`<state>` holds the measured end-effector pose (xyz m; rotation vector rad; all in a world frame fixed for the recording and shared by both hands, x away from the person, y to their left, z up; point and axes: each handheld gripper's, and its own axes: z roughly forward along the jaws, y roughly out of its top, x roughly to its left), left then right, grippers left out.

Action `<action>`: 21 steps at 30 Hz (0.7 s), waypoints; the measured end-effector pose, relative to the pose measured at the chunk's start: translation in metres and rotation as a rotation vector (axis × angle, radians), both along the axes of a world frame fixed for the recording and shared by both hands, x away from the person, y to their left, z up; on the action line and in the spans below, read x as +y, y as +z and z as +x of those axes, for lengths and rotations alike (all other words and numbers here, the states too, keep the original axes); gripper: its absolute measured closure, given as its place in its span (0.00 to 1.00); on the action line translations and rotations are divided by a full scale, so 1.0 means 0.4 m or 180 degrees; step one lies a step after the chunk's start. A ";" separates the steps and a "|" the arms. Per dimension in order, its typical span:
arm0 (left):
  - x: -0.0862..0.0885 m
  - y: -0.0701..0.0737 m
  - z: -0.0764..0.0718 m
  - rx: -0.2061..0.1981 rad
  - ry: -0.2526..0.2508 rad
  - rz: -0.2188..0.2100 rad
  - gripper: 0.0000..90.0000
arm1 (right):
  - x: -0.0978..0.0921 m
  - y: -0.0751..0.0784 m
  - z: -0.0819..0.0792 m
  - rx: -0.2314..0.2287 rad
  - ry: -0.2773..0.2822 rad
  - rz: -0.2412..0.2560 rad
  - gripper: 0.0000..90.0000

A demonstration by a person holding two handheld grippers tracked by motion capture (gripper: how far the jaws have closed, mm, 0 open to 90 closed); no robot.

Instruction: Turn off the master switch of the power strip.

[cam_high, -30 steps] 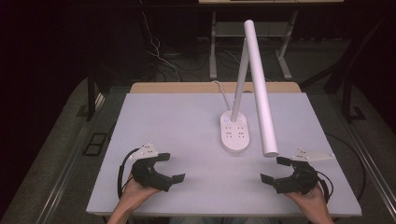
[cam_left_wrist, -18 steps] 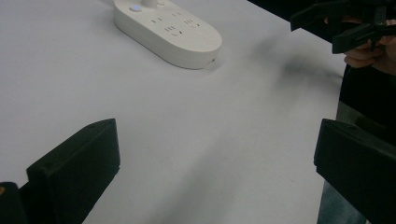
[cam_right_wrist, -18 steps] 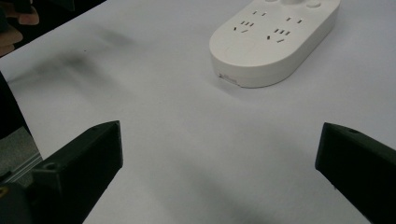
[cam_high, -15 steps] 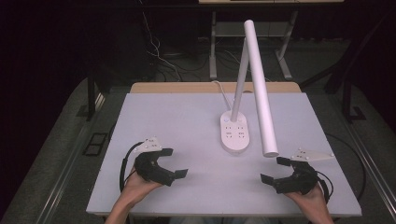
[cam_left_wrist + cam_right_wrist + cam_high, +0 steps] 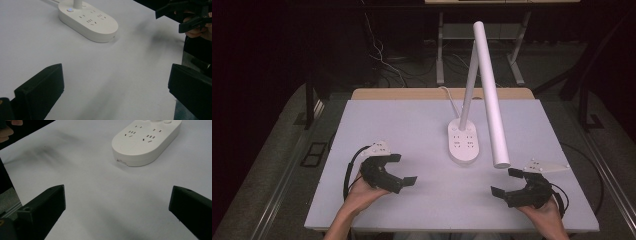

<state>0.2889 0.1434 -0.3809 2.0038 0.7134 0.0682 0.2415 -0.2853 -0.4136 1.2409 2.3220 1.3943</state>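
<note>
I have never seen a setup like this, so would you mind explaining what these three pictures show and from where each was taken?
There is no robot here: a person sits at a white table and holds a tool in each hand, with two black jaws that open and close. The high view looks down from above the person's side; the left hand-held gripper is at the lower left and the right hand-held gripper at the lower right. The other two pictures come from small cameras riding on those tools, so the black blocks at their bottom corners are each tool's own jaws. On the table stands a white desk lamp with a long tube head; its oval base doubles as a power strip with sockets. Both sets of jaws stand wide apart and hold nothing.
</note>
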 end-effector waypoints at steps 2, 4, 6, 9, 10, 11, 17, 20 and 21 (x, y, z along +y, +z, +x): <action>-0.005 0.002 0.006 0.0005 -0.0012 0.0010 0.00 | 0.000 0.000 0.000 0.0011 0.0001 -0.0002 0.00; -0.009 0.004 0.012 0.0014 -0.0020 0.0021 0.00 | 0.000 0.000 0.000 0.0014 0.0003 -0.0002 0.00; -0.014 0.007 0.019 0.0018 -0.0042 0.0044 0.00 | 0.000 -0.001 0.001 0.0018 0.0013 -0.0007 0.00; -0.021 0.013 0.029 0.0026 -0.0058 0.0051 0.00 | 0.001 -0.002 0.001 -0.0007 0.0022 -0.0023 0.00; -0.023 0.015 0.033 0.0021 -0.0071 0.0064 0.00 | 0.001 -0.002 0.001 -0.0007 0.0022 -0.0023 0.00; -0.026 0.017 0.035 0.0025 -0.0070 0.0070 0.00 | 0.002 -0.002 0.001 -0.0006 0.0022 -0.0032 0.00; -0.036 0.027 0.048 0.0017 -0.0082 0.0089 0.00 | 0.002 -0.002 0.001 -0.0007 0.0017 -0.0030 0.00; -0.041 0.029 0.055 0.0025 -0.0095 0.0106 0.00 | 0.002 -0.002 0.001 -0.0014 0.0019 -0.0036 0.00; -0.042 0.030 0.059 0.0018 -0.0112 0.0127 0.00 | 0.002 -0.002 0.001 -0.0014 0.0019 -0.0036 0.00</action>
